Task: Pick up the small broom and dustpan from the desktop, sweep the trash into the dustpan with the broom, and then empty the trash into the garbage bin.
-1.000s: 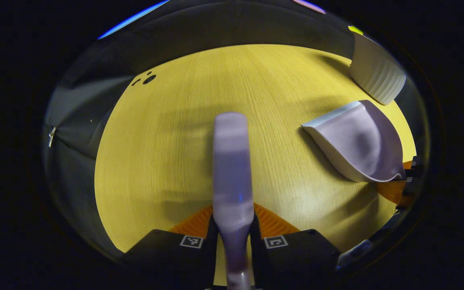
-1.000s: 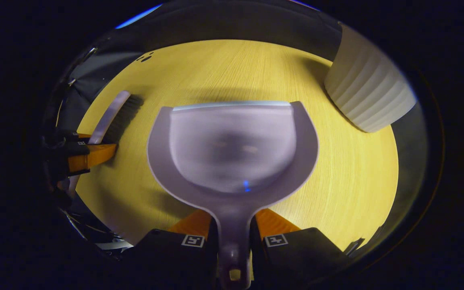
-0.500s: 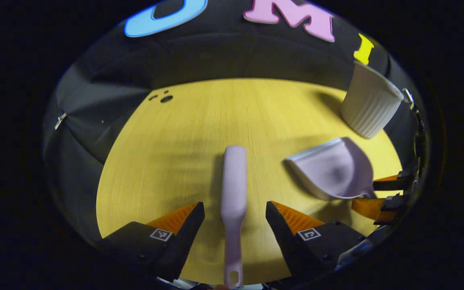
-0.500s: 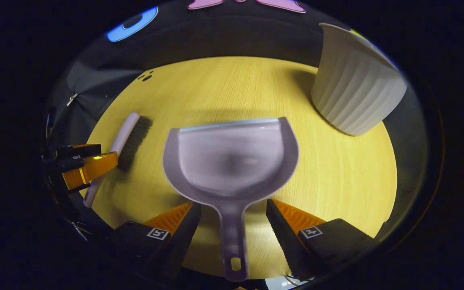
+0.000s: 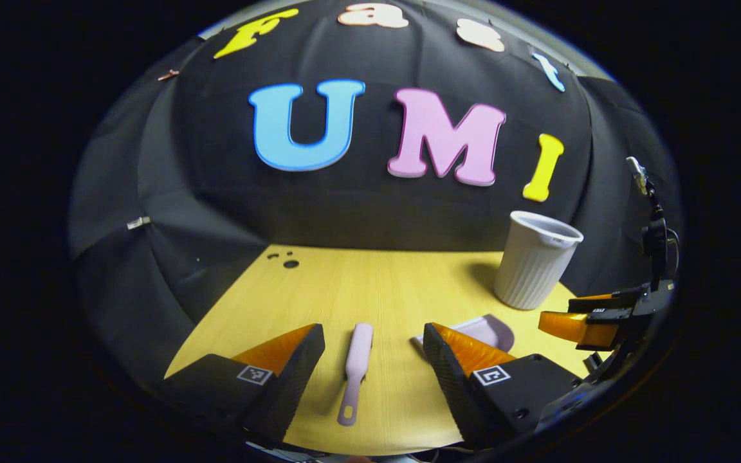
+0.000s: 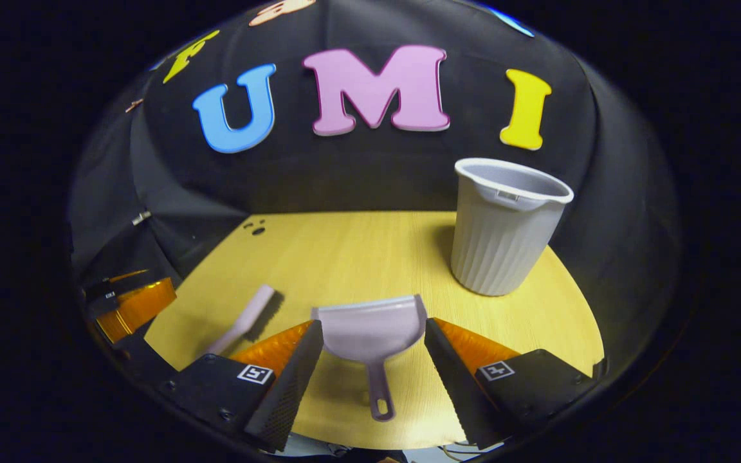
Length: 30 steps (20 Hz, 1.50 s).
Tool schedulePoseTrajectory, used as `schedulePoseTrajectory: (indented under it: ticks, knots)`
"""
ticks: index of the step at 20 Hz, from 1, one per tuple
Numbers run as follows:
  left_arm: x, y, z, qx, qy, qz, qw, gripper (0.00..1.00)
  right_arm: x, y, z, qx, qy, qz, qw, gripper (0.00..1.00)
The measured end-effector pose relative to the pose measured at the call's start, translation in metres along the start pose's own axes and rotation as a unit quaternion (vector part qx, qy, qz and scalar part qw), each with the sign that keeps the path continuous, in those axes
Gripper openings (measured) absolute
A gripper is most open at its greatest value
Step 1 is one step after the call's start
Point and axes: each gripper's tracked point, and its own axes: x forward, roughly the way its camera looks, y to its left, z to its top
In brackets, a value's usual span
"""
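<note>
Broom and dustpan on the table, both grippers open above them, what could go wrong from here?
The broom and dustpan lie close together on the table; a gripper coming down for one might nudge the other. The bin stands just beyond the dustpan, so a careless swing could tip it.

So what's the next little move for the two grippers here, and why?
Probably just keep drawing both back. The left gripper and right gripper have open fingers and let go of the broom and dustpan a moment ago. Both tools lie flat on the desk, the dustpan looks empty, and the bin stands upright beyond it.
</note>
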Motion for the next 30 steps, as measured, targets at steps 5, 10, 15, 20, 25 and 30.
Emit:
schedulePoseTrajectory:
  ticks: [5, 10, 15, 20, 25, 30]
  knots:
    - [-0.073, -0.006, 0.009, -0.008, -0.054, 0.032, 0.998, 0.97, -0.063, 0.002, 0.020, -0.001, -0.076, 0.002, 0.997, 0.99]
    - [-0.112, -0.015, -0.020, 0.000, -0.064, 0.038, 0.997, 0.97, -0.112, -0.019, -0.001, 0.001, -0.100, -0.044, 0.994, 0.99]
    - [-0.123, -0.030, -0.043, -0.015, -0.034, 0.010, 0.999, 0.97, -0.124, -0.040, -0.033, 0.004, -0.061, -0.073, 0.995, 0.99]
    - [-0.125, -0.006, -0.042, -0.012, -0.049, 0.030, 0.998, 0.97, -0.132, -0.057, -0.030, -0.013, -0.061, -0.090, 0.994, 0.99]
    - [-0.113, 0.006, -0.038, -0.018, -0.041, 0.035, 0.998, 0.96, -0.135, -0.063, -0.011, -0.003, -0.072, -0.091, 0.993, 0.99]
    - [-0.102, -0.009, -0.026, -0.006, -0.037, 0.045, 0.998, 0.96, -0.123, -0.079, -0.001, 0.002, -0.080, -0.084, 0.993, 0.99]
